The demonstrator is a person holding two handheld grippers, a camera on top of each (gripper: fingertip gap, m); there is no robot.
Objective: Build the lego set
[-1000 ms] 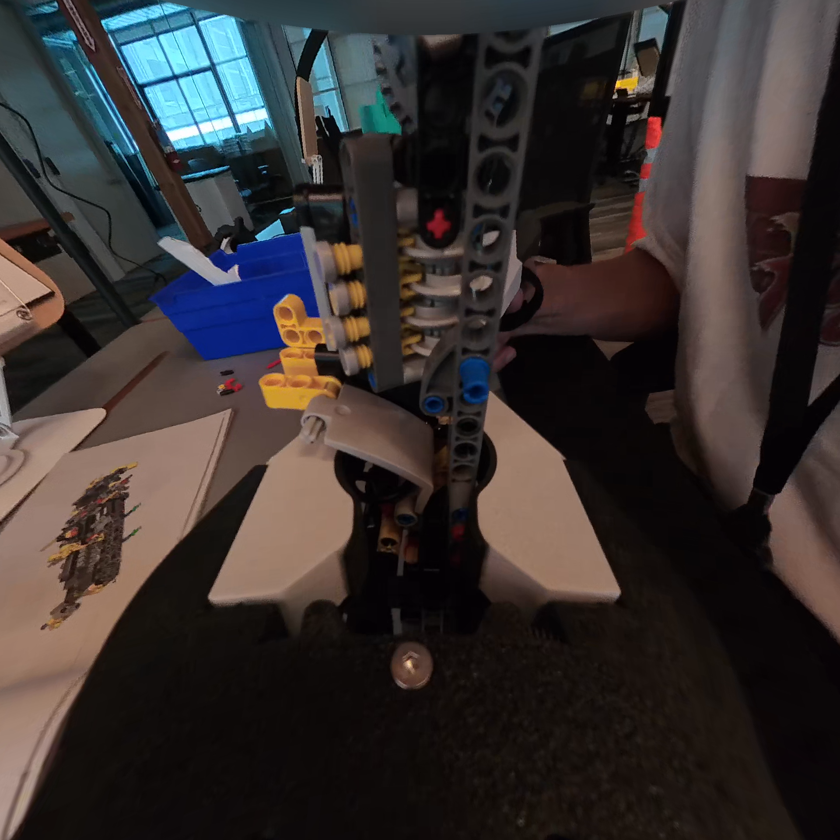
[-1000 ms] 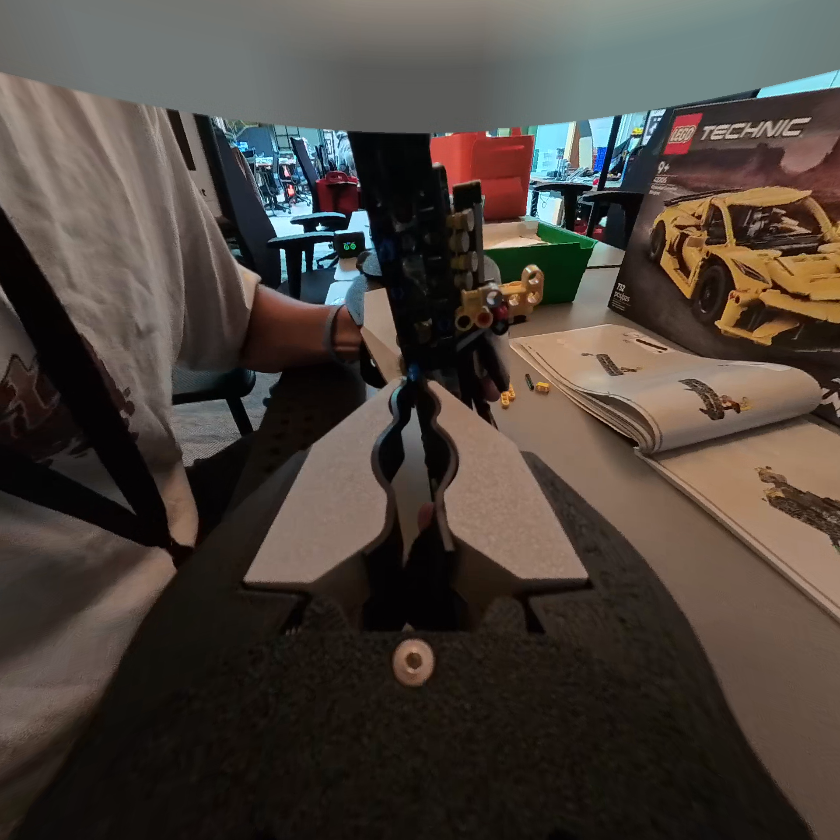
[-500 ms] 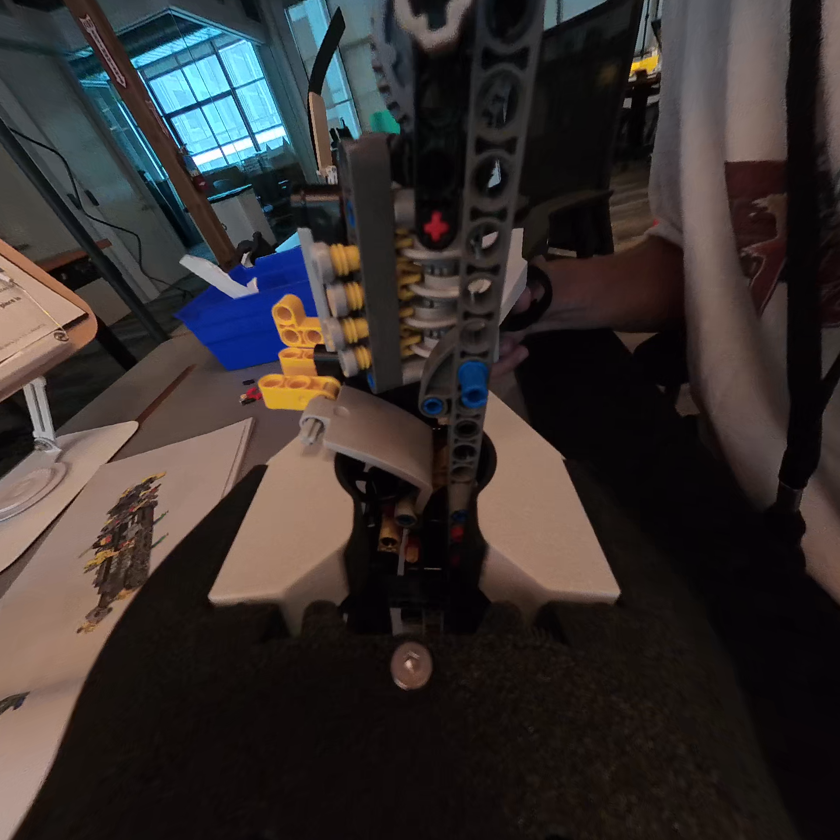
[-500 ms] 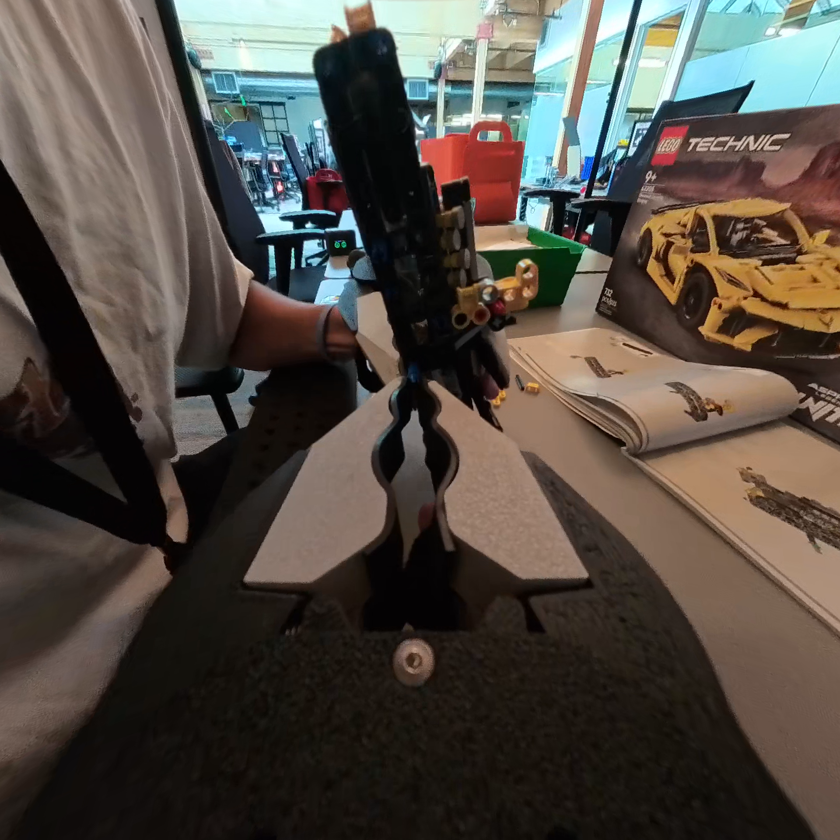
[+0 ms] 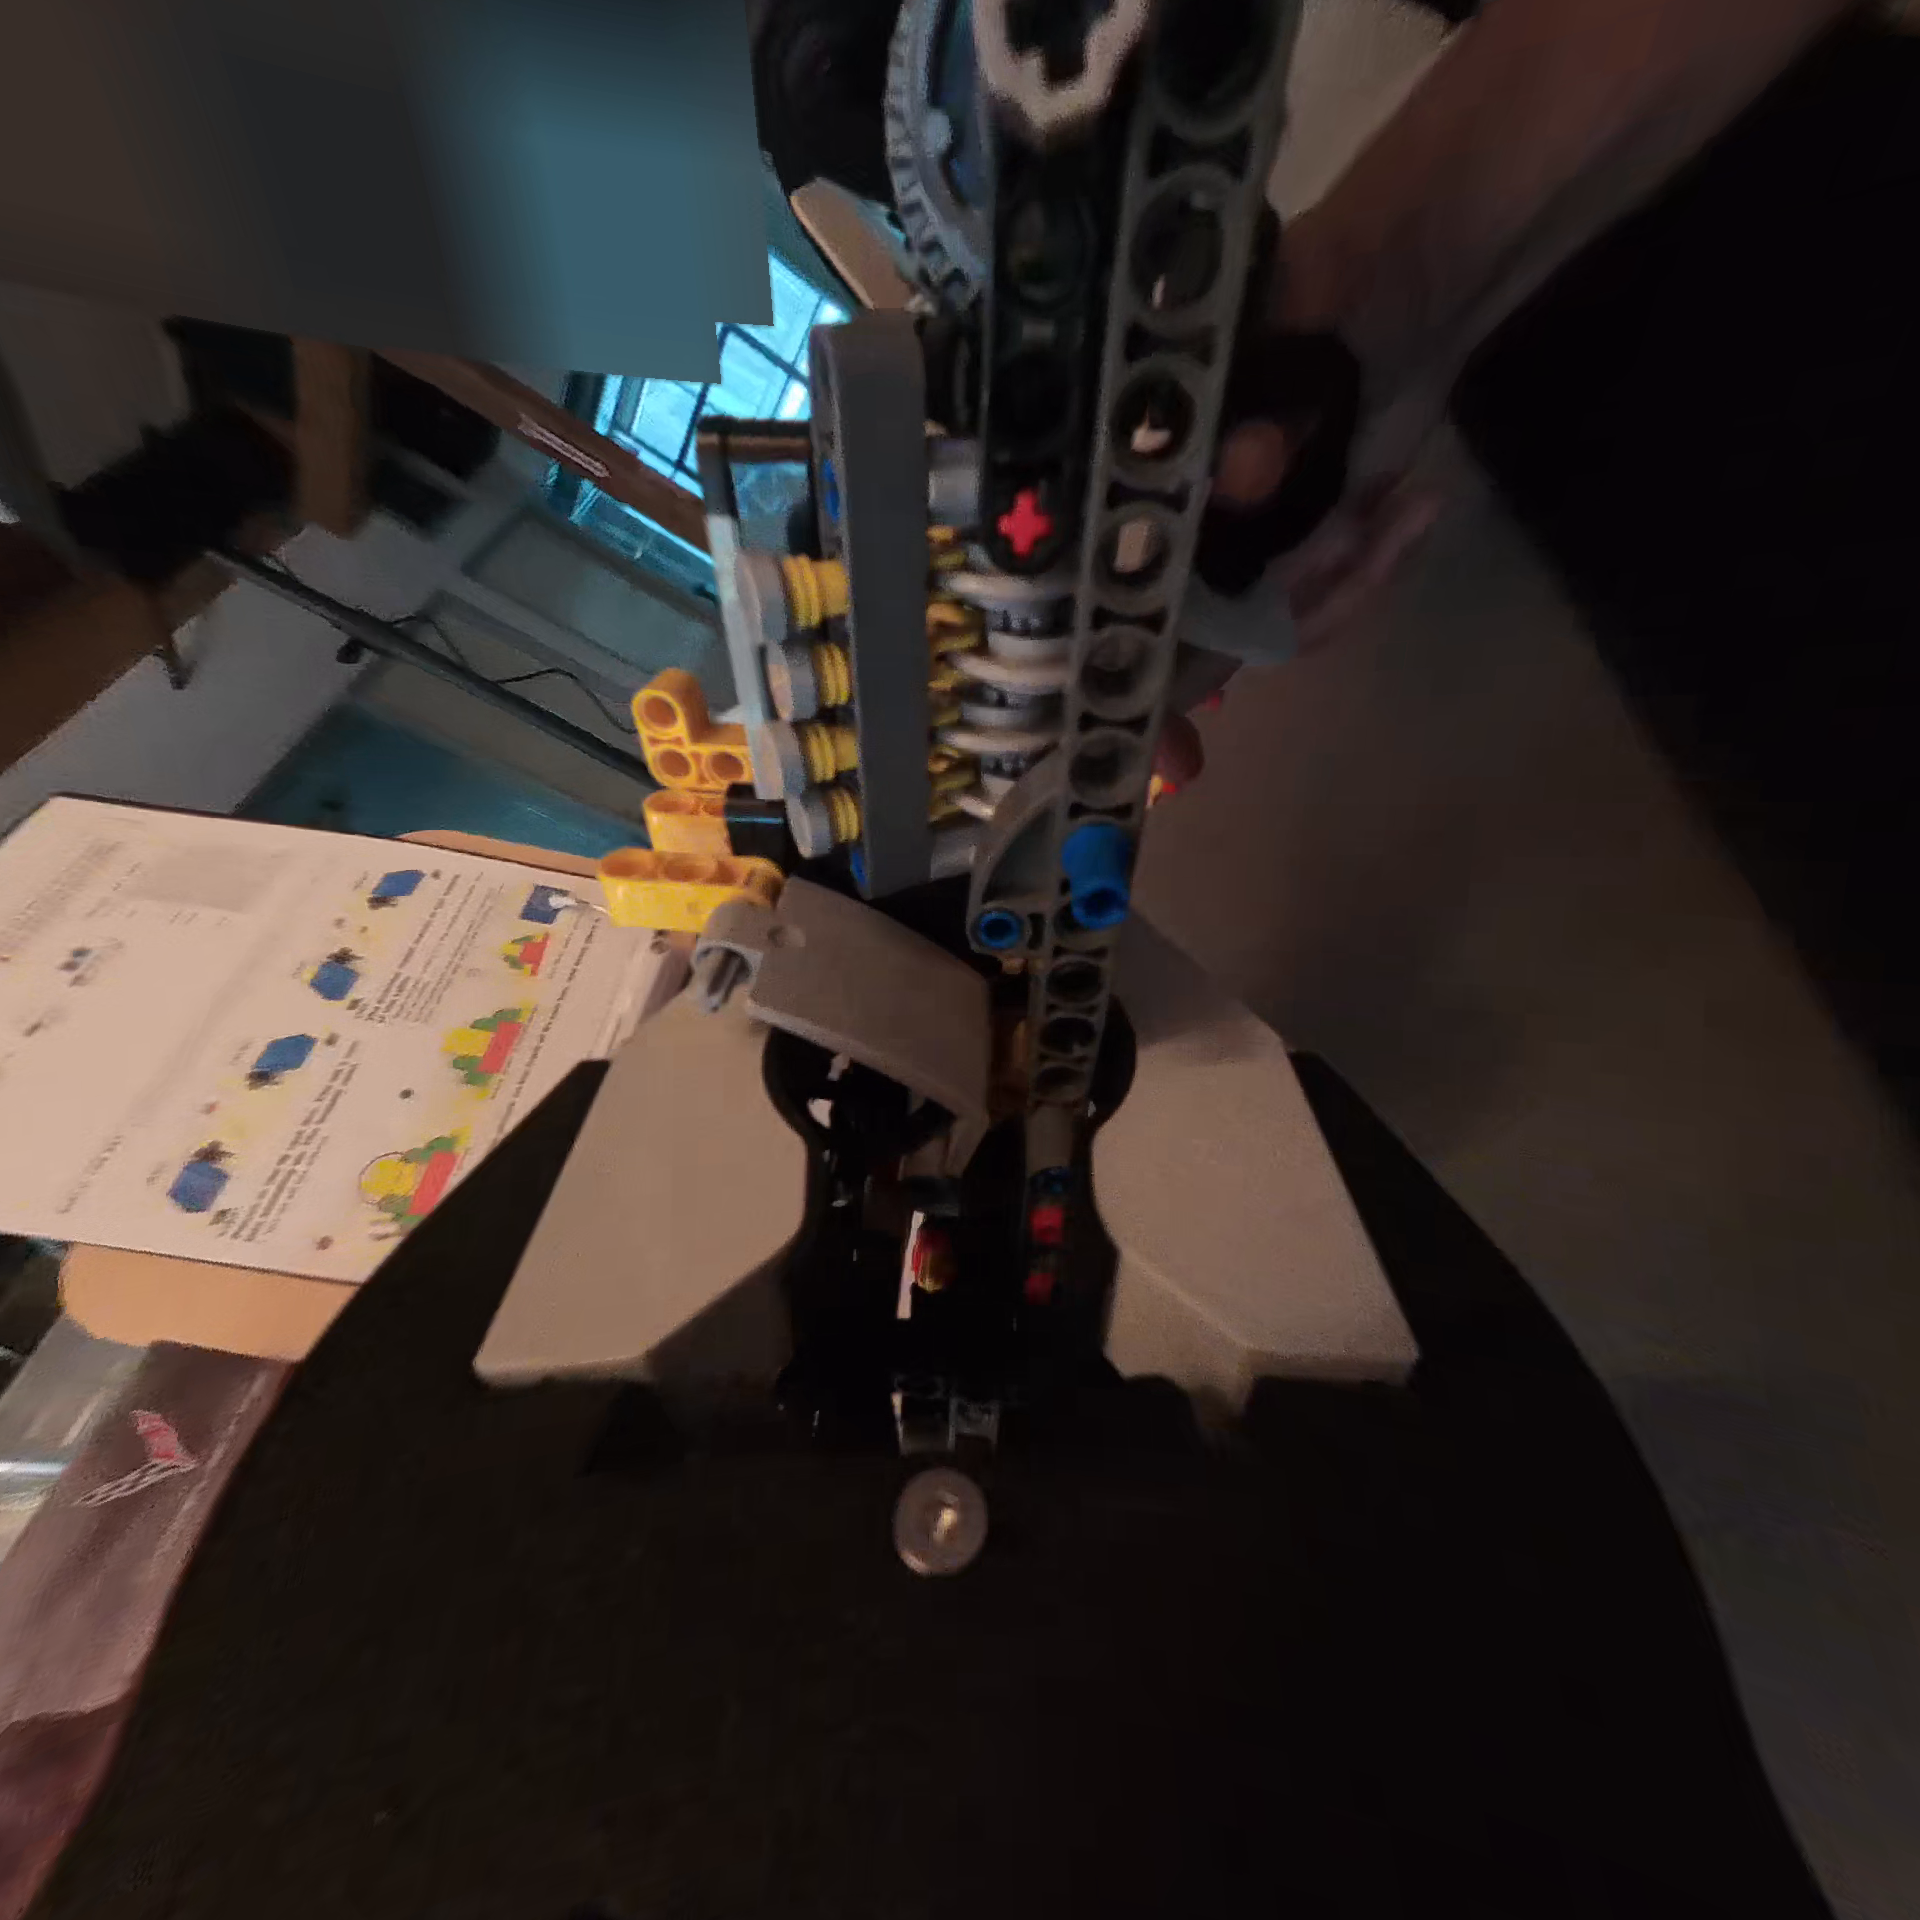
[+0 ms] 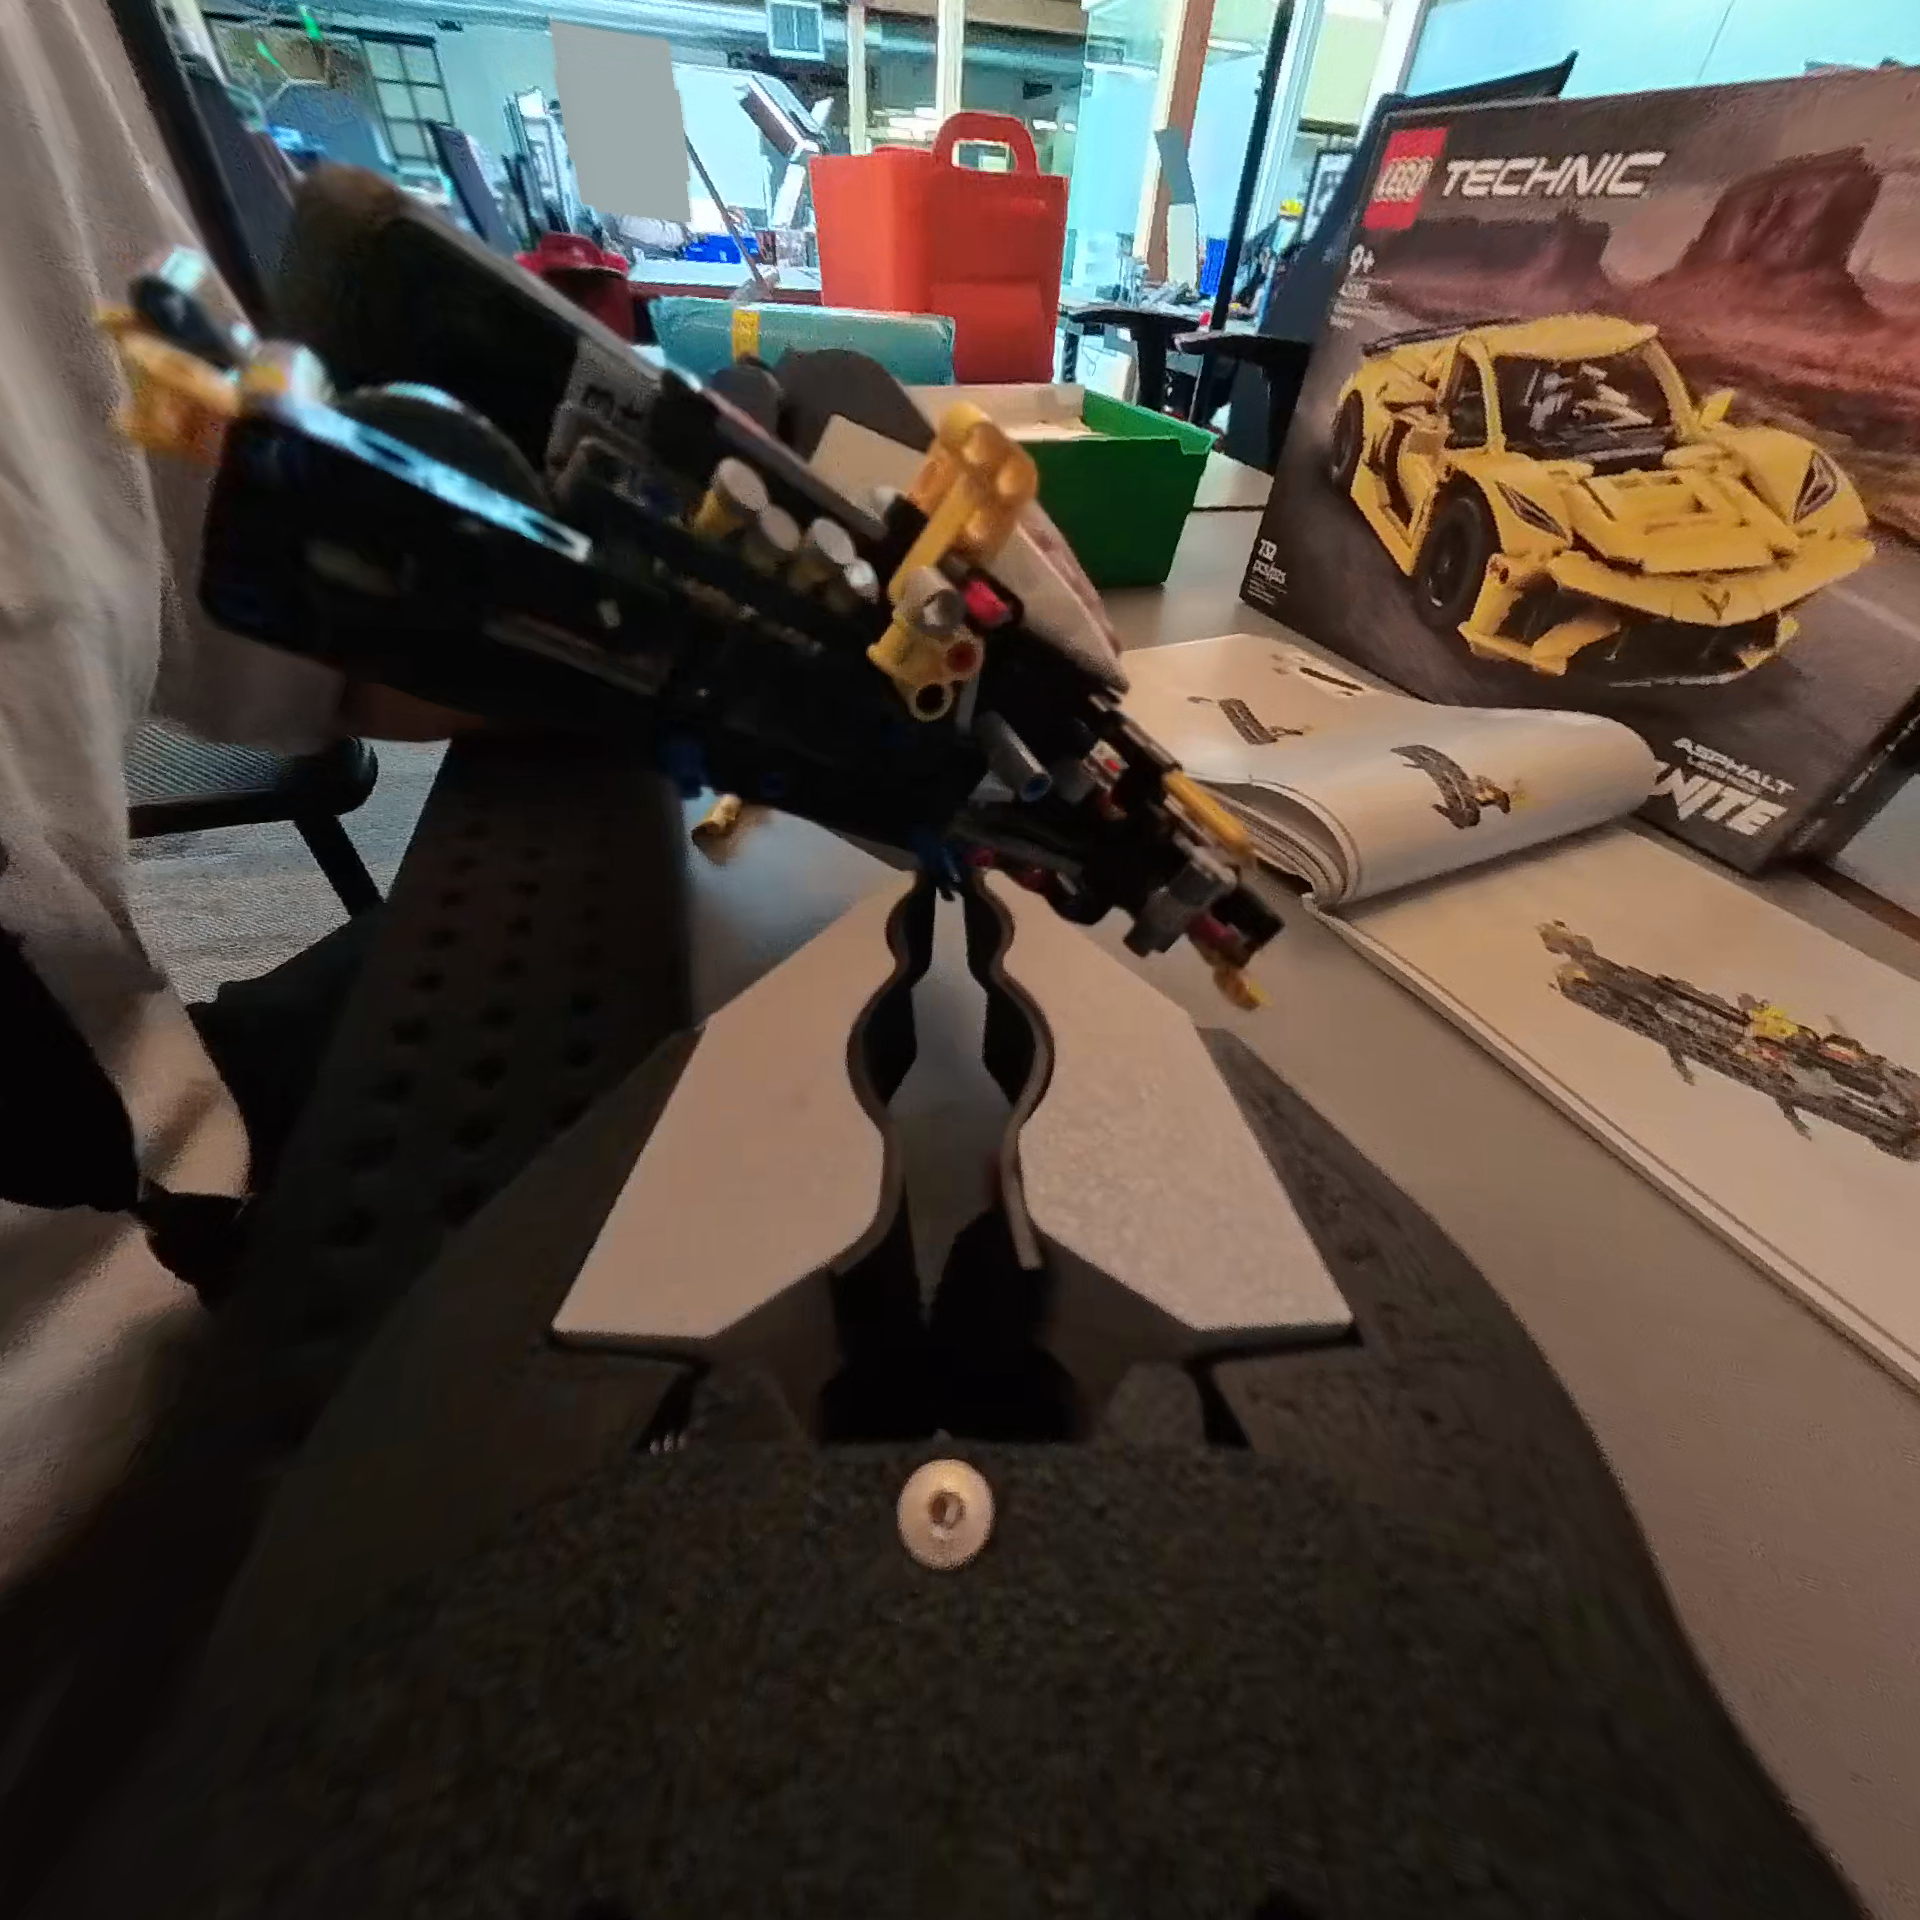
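My left gripper [image 5: 940,1049] pinches the chassis [image 5: 1049,582] by its lower end, the long axis running straight away from that camera, far end reaching past the frame's top. In the right wrist view the same chassis [image 6: 665,613] slants across the frame, high at the left by the person's white shirt [image 6: 73,499], dropping to the right, held in the air over the table [image 6: 1704,1382]. It is a long, narrow build of black and grey beams, with a row of grey cylinders on yellow bushes, yellow angle connectors on one side, blue pins, a red axle end and a curved grey panel near my left fingers [image 5: 665,1195]. My right gripper [image 6: 951,899] sits below the chassis, fingertips nearly together just under its dark underside; I cannot tell whether they grip a small blue piece there or merely touch it. Beyond the chassis in the left view, part of a hand [image 5: 1382,343] shows, blurred. An open manual [image 6: 1382,769] lies on the table to the right, the set's box [image 6: 1600,457] upright behind it, a green bin [image 6: 1122,499] farther back. An instruction sheet [image 5: 270,1029] shows at left in the left view.
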